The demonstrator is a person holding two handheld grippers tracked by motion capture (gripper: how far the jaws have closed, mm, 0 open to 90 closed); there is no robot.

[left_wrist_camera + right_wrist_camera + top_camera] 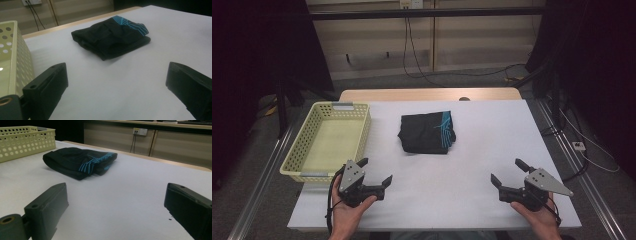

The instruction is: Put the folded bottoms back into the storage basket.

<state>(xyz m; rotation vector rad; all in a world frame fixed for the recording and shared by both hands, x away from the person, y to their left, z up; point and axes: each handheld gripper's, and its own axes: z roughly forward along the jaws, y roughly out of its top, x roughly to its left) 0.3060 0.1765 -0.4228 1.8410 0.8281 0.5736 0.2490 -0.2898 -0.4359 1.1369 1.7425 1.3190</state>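
Observation:
A folded black garment (427,132) with blue stripes lies near the middle of the white table (472,150). It also lies ahead of the jaws in the left gripper view (111,40) and the right gripper view (77,162). My left gripper (375,171) is held near the table's front left, open, with nothing between its jaws. My right gripper (508,172) is held near the front right, also open and holding nothing. Both sit well short of the garment.
A pale yellow perforated basket (329,141) stands at the table's left edge, seemingly with nothing in it; its wall is close beside my left gripper (15,65). Cables hang at the back wall. The table's wooden far edge (427,94) borders the white surface.

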